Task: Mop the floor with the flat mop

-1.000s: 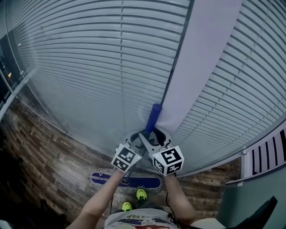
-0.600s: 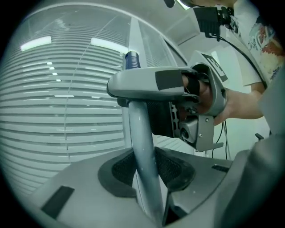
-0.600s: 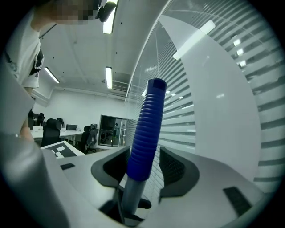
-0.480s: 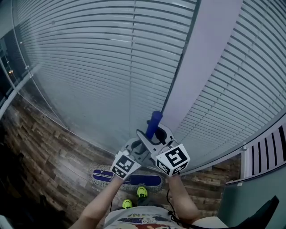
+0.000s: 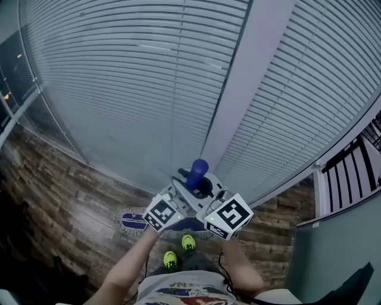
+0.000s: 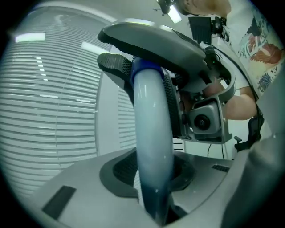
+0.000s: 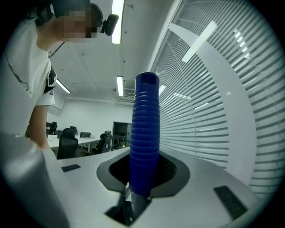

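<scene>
Dim bluish light fills the head view, fisheye distortion bends the blinds (image 5: 131, 77), ceiling strip lights (image 7: 118, 13) glare, and the close mop handle (image 6: 153, 142) looks blurred.

Mop grip (image 7: 144, 133) ribbed plastic (matt) — floor (image 5: 77, 202) wood-look.

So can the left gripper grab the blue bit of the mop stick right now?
Probably not. The right gripper has its closing jaws round the blue grip, so that spot is taken. The left gripper, its jaws easing open, has the pale shaft between them just below.
</scene>
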Motion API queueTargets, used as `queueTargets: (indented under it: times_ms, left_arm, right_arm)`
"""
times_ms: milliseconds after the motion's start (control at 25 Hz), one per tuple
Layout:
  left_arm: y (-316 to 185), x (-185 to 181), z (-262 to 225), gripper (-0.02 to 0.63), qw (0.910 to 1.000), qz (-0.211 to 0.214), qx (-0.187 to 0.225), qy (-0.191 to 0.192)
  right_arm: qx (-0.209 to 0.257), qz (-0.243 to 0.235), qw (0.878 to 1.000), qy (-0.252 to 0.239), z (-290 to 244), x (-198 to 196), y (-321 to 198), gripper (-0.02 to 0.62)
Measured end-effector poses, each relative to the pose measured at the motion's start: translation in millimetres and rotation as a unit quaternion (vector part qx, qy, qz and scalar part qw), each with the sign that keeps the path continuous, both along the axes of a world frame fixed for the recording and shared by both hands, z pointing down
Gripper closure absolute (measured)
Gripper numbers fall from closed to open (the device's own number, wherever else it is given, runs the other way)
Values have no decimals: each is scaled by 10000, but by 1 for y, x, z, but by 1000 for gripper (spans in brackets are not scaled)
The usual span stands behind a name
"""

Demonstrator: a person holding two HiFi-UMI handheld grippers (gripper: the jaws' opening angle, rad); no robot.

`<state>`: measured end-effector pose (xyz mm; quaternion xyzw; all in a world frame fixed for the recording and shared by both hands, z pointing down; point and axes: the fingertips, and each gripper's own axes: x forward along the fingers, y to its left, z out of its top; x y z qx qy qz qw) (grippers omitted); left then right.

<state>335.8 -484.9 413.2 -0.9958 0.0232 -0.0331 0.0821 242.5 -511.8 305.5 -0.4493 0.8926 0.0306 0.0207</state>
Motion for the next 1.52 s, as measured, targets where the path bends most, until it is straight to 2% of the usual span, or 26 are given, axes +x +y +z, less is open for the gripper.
queueTargets:
  times_ms: [120, 320, 520, 680, 840, 960, 1080, 1280, 1520]
  left_arm:
    - [32, -2, 9, 595, 9997, 189, 105, -70]
    - [77, -21, 5, 595, 9996, 178, -219, 2]
    - [131, -12, 21, 597, 9990, 248, -96, -352]
    - [196, -14, 37, 598, 9982, 171, 40, -572]
    - [270, -9, 55, 597, 9968, 4, 182, -773]
    - [327, -6, 74, 597, 9946, -113, 275, -995]
    - [373, -11, 88, 597, 9924, -332, 343, -1131]
    - [441, -17, 101, 589, 9895, -616, 290, -1277]
    - [500, -35, 111, 575, 9866, -803, 156, -1409]
  right_arm:
    - [-111, -162, 9996, 178, 10, -5, 25, 500]
    - [-122, -370, 9989, 245, 3, -23, 76, 500]
    - [-41, -605, 9981, 42, 13, -19, 134, 500]
    - [67, -819, 9966, 58, 26, -24, 207, 499]
    - [-8, -1062, 9943, 115, 44, -22, 293, 496]
    - [286, -1272, 9911, 263, 59, -22, 357, 490]
    - [336, -1463, 9883, 276, 73, -29, 412, 482]
    - [101, -1779, 9837, 223, 86, -35, 489, 471]
    - [251, -2081, 9772, 347, 85, -51, 555, 466]
